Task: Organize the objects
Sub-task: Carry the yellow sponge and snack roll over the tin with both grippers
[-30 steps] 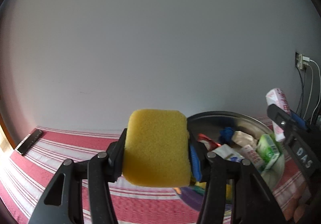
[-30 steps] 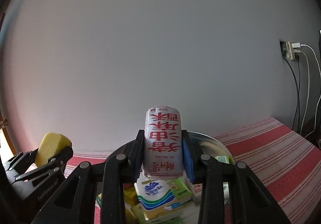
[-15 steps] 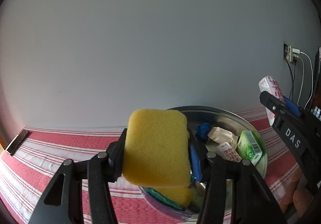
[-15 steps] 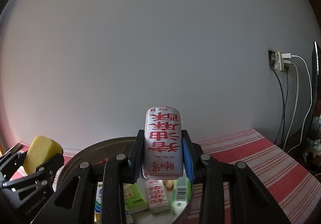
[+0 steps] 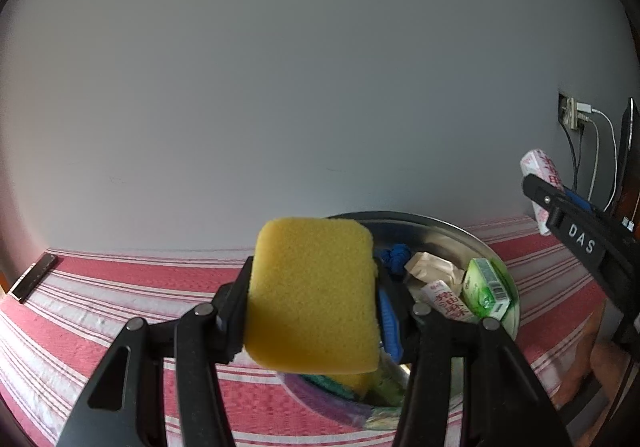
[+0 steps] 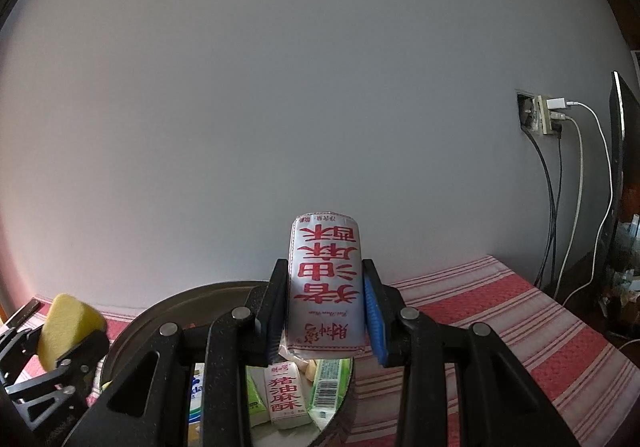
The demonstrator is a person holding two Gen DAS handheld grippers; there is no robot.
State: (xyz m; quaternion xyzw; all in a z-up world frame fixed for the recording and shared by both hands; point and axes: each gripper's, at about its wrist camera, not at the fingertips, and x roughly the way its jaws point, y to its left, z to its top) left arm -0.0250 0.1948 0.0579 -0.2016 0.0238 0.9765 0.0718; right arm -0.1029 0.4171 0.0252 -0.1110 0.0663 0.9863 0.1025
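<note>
Sponge (image 5: 312, 295), soft and light, sits pinched by its sides in left gripper (image 5: 314, 311) jaws above the bowl (image 5: 460, 231); right gripper (image 6: 325, 311) jaws pinch a crinkly, slippery snack packet (image 6: 325, 287) mid-body.

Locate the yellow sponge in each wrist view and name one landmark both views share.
Left wrist view: yellow sponge at lower centre, clamped in the left gripper.
Right wrist view: the same sponge at the far lower left, in that gripper.
Shared landmark: the round metal basin of packets.
</note>
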